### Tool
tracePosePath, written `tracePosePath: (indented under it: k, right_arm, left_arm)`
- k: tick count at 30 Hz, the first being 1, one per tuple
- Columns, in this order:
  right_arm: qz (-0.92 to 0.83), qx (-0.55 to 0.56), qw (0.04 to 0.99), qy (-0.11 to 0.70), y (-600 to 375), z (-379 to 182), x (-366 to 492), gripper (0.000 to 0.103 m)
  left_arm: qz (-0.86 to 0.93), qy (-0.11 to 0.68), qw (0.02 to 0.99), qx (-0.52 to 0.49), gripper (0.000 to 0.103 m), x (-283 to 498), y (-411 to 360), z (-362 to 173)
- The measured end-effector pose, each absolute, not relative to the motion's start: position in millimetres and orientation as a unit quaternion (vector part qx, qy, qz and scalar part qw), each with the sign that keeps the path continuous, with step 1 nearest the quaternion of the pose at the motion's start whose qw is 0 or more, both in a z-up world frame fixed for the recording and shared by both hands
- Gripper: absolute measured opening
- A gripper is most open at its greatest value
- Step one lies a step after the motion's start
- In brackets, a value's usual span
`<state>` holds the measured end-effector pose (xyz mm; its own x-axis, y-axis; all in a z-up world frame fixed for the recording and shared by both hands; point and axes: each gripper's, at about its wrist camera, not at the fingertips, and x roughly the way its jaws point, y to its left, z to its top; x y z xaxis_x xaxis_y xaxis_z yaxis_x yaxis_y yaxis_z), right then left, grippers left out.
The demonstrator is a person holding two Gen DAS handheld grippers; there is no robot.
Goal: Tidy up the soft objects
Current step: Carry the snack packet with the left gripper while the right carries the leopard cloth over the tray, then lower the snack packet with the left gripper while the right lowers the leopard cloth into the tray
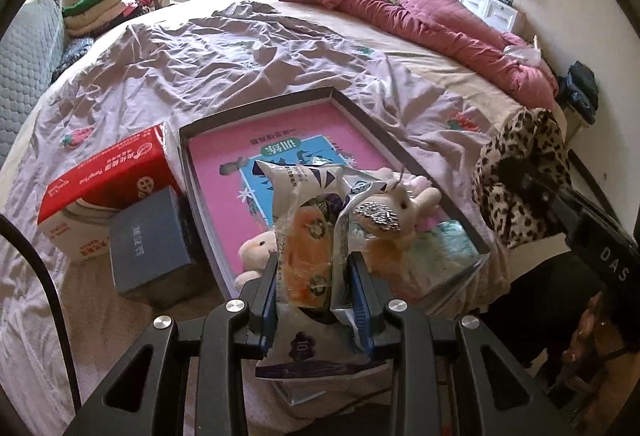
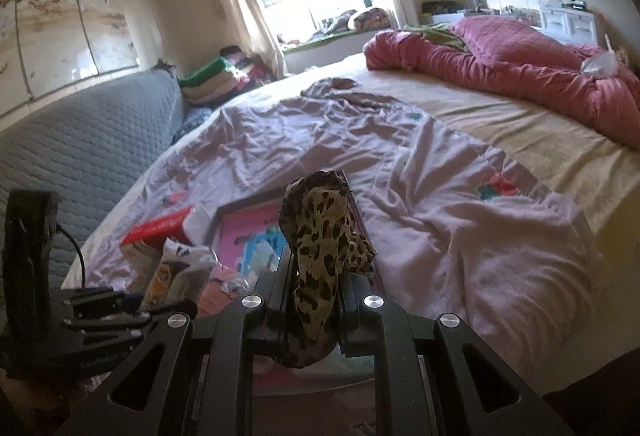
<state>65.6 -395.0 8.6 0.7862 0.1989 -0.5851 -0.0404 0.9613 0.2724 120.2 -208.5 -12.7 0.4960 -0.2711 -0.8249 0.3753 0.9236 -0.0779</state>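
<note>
Rumpled lilac bedding (image 1: 248,52) covers the near half of a wide bed in a sunlit bedroom. Nearest the left wrist camera, the left gripper (image 1: 316,276) is clamped on a white snack packet (image 1: 304,228) with orange and purple print, held above the near end of a shallow tray (image 1: 344,104) with a pink printed floor. Inside that near end lie a cream plush rabbit (image 1: 400,208) and a second pale plush toy (image 1: 256,248). Just left of the tray sit a dark blue box (image 1: 150,248) and, behind it, a red and white carton (image 1: 108,180). To the right, the right gripper (image 2: 316,276) is pinched tight on a leopard-print cloth (image 2: 320,236), held up over the tray's right side. Farther back, a bunched pink quilt (image 1: 432,16) lies along the bed's far right edge.
</note>
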Motion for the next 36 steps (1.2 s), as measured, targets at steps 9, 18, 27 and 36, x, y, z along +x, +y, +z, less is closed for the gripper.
tracePosePath:
  k: [9,18,27,36]
  right_arm:
    - [0.056,0.093,0.931,0.348,-386,-9,75,0.017]
    - [0.061,0.083,0.924,0.369,-375,-27,90,0.018]
    - [0.067,0.095,0.922,0.370,-372,-35,104,0.020]
    - [0.078,0.132,0.920,0.362,-375,-42,115,0.020]
  left_arm:
    - [-0.187,0.473,0.859,0.058,0.032,131,-211,-24]
    - [-0.191,0.479,0.855,0.050,0.032,139,-211,-33]
    - [-0.194,0.480,0.854,0.042,0.032,147,-211,-36]
    - [-0.194,0.479,0.855,0.039,0.032,152,-212,-37]
